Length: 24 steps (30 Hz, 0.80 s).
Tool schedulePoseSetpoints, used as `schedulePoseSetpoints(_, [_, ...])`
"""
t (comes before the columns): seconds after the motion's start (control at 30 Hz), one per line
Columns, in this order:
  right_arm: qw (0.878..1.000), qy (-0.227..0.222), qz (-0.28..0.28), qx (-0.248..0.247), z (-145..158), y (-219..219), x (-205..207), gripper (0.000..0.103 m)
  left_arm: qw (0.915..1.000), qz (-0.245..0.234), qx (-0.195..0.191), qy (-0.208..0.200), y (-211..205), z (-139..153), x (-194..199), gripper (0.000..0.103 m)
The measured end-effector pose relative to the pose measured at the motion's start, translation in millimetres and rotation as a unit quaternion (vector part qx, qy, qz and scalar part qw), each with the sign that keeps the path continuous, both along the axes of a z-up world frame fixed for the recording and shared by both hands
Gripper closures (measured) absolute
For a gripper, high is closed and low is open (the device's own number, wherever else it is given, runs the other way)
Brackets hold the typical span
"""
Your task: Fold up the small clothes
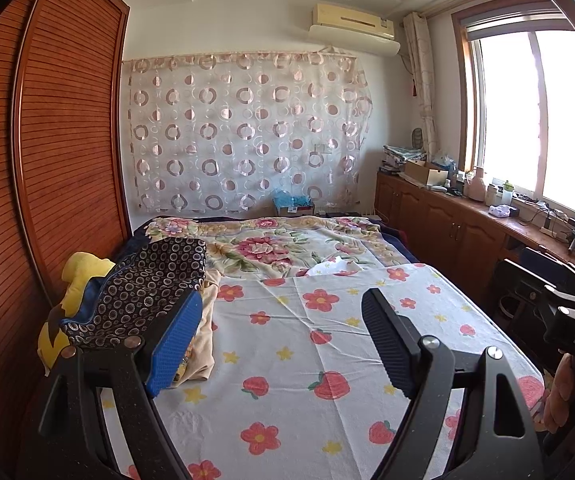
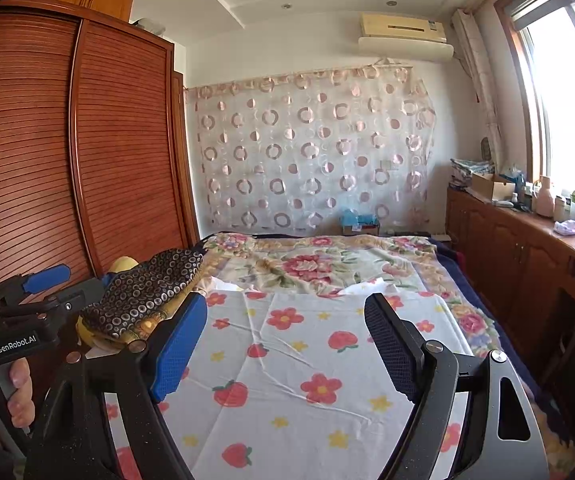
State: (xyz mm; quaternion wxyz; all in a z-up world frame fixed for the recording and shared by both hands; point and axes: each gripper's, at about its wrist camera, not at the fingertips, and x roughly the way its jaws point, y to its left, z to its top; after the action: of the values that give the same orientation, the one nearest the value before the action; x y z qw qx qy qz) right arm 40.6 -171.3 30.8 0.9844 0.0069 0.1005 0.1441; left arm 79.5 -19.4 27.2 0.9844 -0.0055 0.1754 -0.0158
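A pile of small clothes lies at the bed's left edge: a dark garment with ring print [image 1: 143, 288] on top, a yellow one [image 1: 83, 276] and a beige one [image 1: 203, 344] under it. The dark garment also shows in the right wrist view [image 2: 147, 292]. My left gripper [image 1: 283, 344] is open and empty, held above the white strawberry-and-flower sheet [image 1: 319, 360], just right of the pile. My right gripper [image 2: 287, 348] is open and empty above the same sheet [image 2: 299, 360]. The left gripper's body shows at the left of the right wrist view [image 2: 27, 312].
A slatted wooden wardrobe [image 1: 59, 152] stands close along the bed's left side. A floral blanket [image 1: 271, 248] covers the bed's far half. Wooden cabinets with clutter [image 1: 467, 216] run under the window on the right. A patterned curtain [image 1: 243, 132] hangs on the far wall.
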Motion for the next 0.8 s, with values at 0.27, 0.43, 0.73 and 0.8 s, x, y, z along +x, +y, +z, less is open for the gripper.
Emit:
schedulePoseSetpoints(0.27, [1.0, 0.0, 0.002, 0.0, 0.2, -1.9, -0.2, 0.02, 1.0, 0.001, 0.0, -0.001, 1.0, -0.4, -0.4, 0.02])
schedulePoseSetpoints(0.43, [1.0, 0.001, 0.002, 0.0, 0.0, -2.6, -0.5, 0.02, 1.0, 0.001, 0.0, -0.001, 1.7, -0.5, -0.8, 0.02])
schedulePoseSetpoints(0.73, [1.0, 0.001, 0.003, 0.001, 0.9, -3.7, 0.2, 0.02, 1.0, 0.001, 0.0, -0.001, 1.5, -1.3, -0.4, 0.02])
schedulePoseSetpoints(0.8, [1.0, 0.001, 0.002, 0.001, 0.2, -3.7, -0.2, 0.02, 1.0, 0.001, 0.0, -0.001, 2.1, -1.3, -0.7, 0.02])
